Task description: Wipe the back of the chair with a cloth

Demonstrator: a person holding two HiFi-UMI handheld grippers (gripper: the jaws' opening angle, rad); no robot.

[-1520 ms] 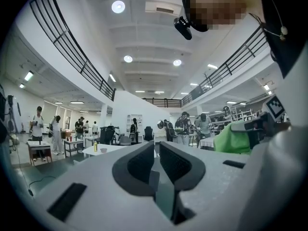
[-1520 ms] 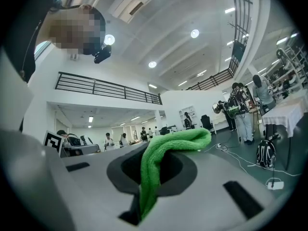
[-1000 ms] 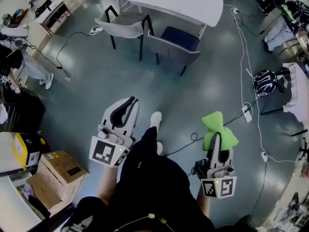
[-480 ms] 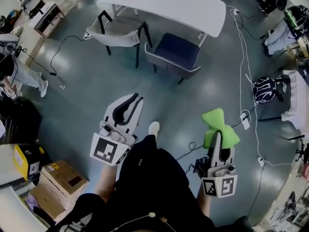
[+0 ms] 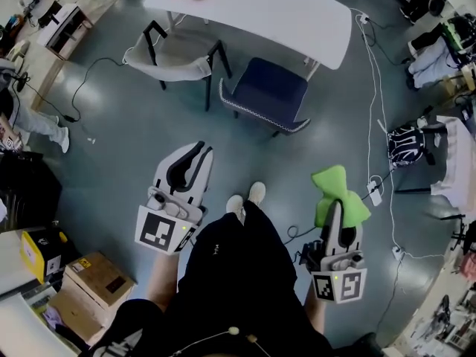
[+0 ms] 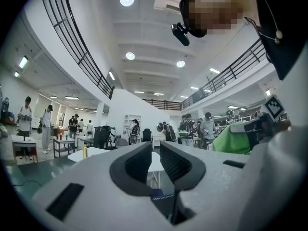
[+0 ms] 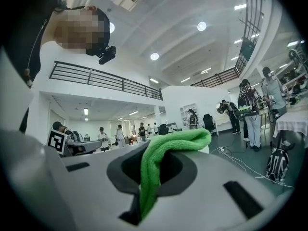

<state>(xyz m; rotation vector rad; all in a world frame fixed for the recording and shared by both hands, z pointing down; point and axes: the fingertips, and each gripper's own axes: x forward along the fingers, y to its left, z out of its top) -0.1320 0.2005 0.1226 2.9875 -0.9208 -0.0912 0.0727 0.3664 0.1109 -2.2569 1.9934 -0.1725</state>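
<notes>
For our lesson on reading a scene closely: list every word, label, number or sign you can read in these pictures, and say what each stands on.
No text here can be read.
Cardboard box: it has a label on top, too small to read.
Left gripper and right gripper: their cubes bear only black-and-white square markers, no letters or numbers.

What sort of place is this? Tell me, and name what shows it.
Probably a large open lab or workshop hall: a mezzanine railing overhead, many people standing around, cables trailing across the floor by the white table.
</notes>
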